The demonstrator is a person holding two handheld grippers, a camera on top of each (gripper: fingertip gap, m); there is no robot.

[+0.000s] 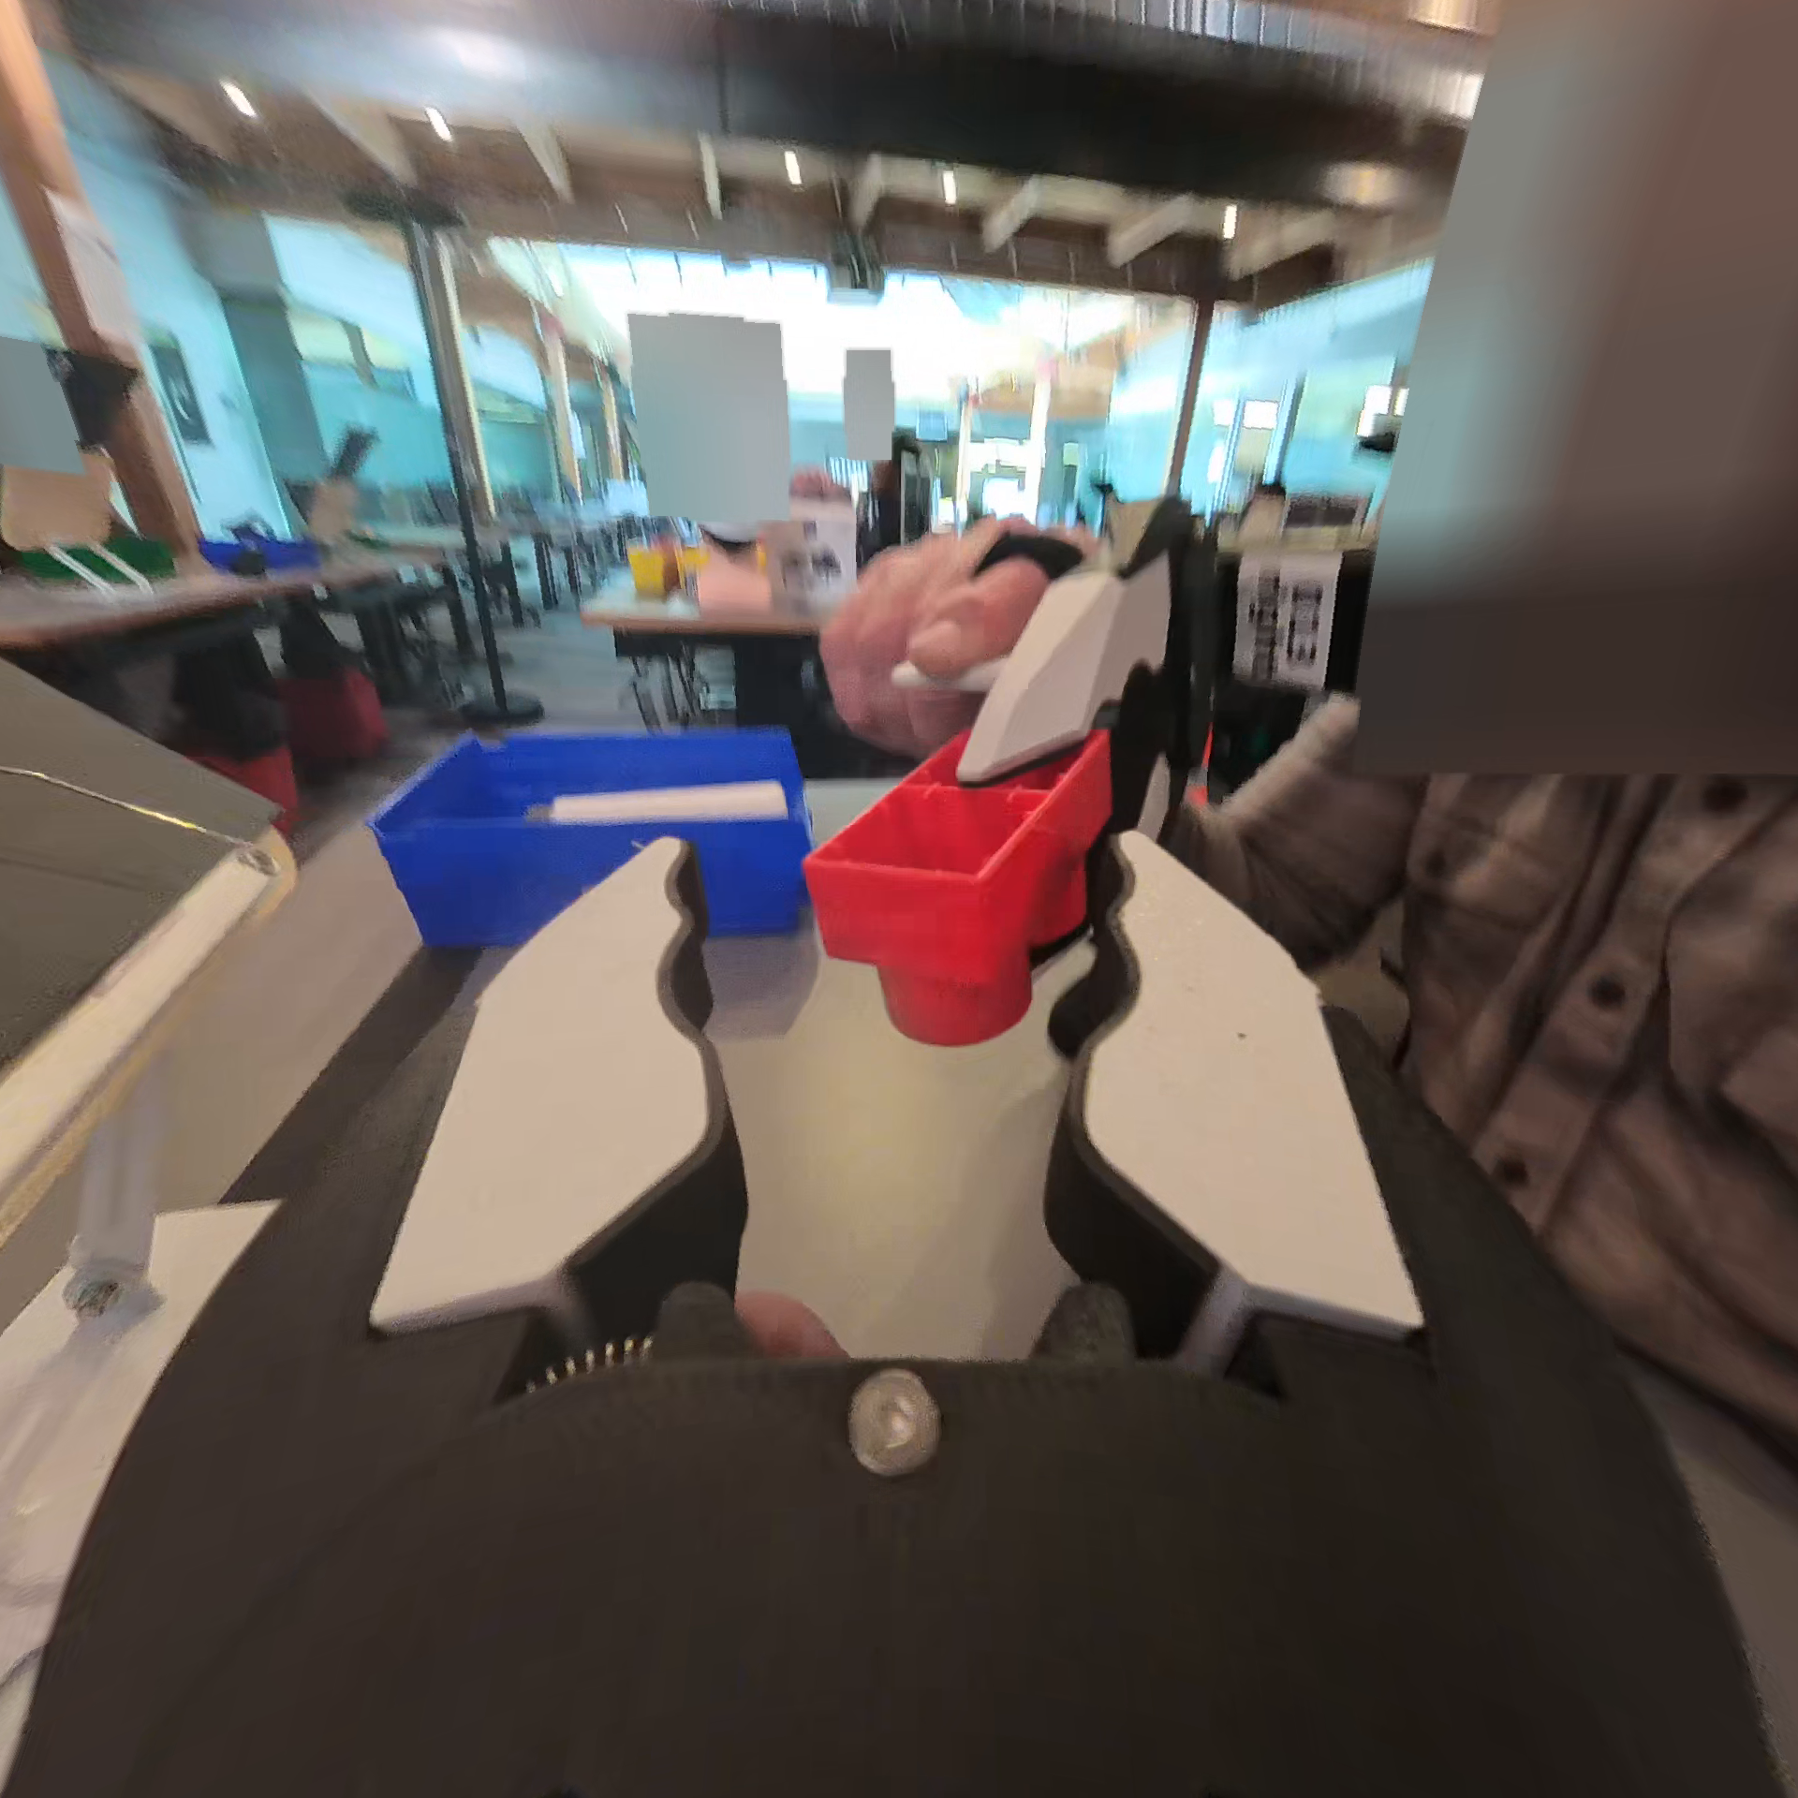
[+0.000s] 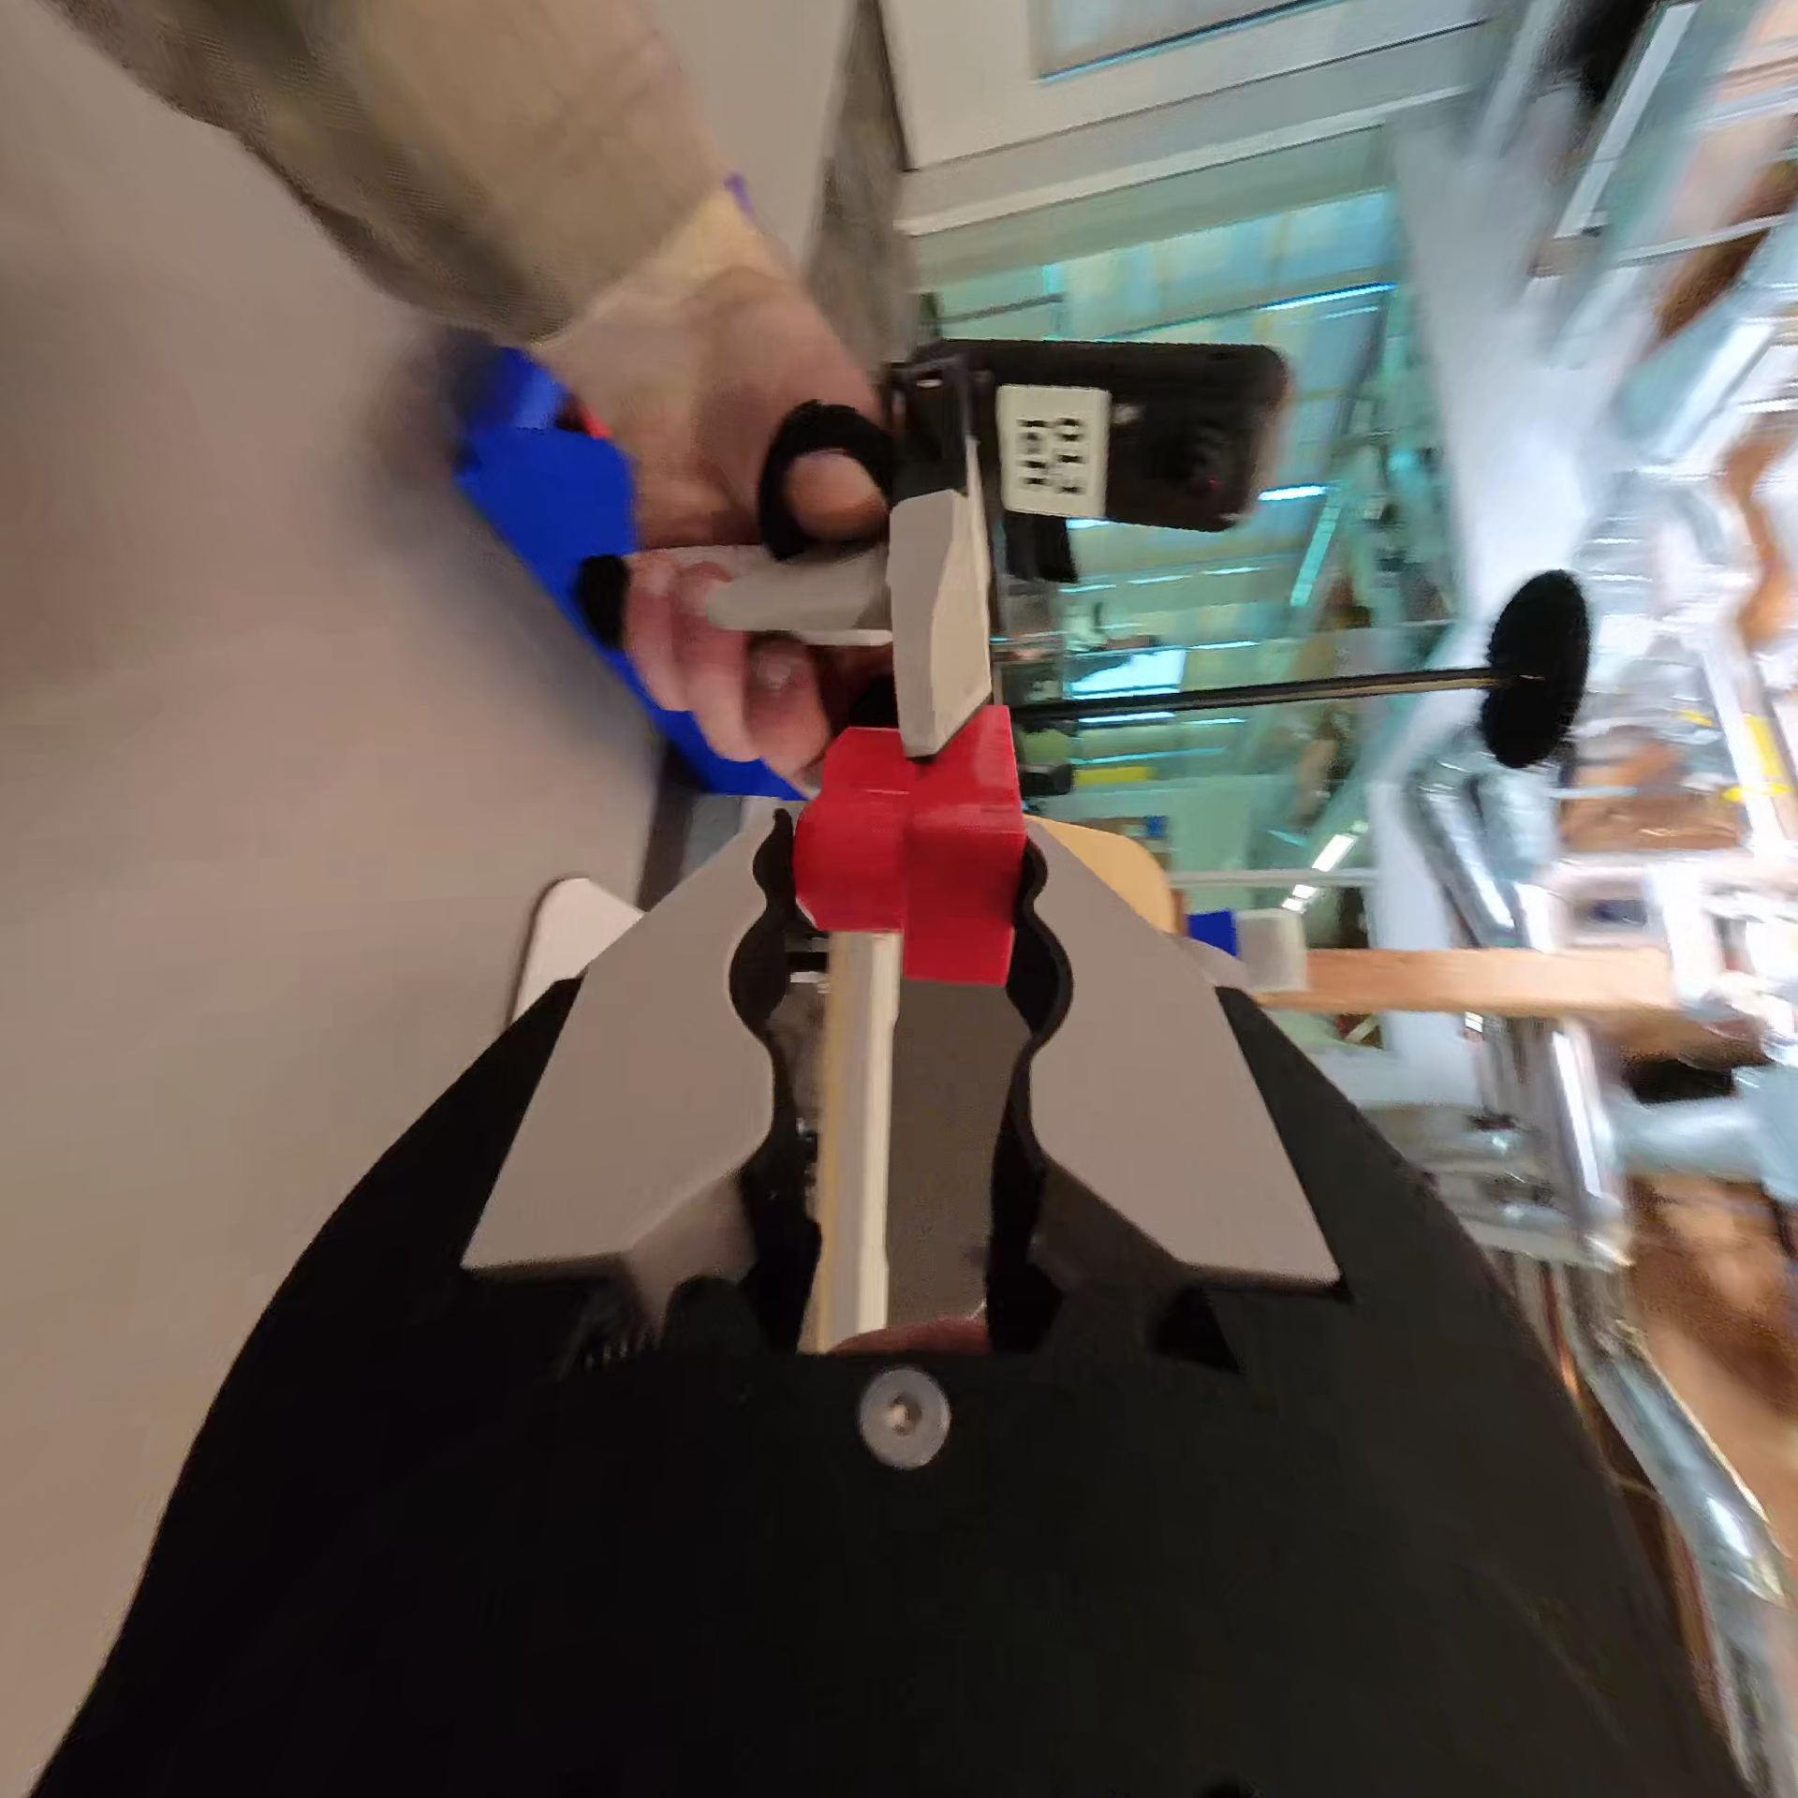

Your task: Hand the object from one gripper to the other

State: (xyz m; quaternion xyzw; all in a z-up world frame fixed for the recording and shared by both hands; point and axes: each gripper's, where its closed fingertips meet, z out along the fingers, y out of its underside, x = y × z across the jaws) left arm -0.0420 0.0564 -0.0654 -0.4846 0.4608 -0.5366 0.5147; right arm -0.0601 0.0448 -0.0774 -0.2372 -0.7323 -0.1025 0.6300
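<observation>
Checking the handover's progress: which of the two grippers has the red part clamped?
The right gripper: its fingertips press both sides of the red part. The left gripper is wide open, with the part only near its right fingertip.

A blue bin (image 1: pixel 593 837) sits on the pale table (image 1: pixel 876 1119) with a white strip (image 1: pixel 671 804) lying inside it; farther back, yellow cups (image 1: pixel 662 564) stand on another table, blurred
</observation>
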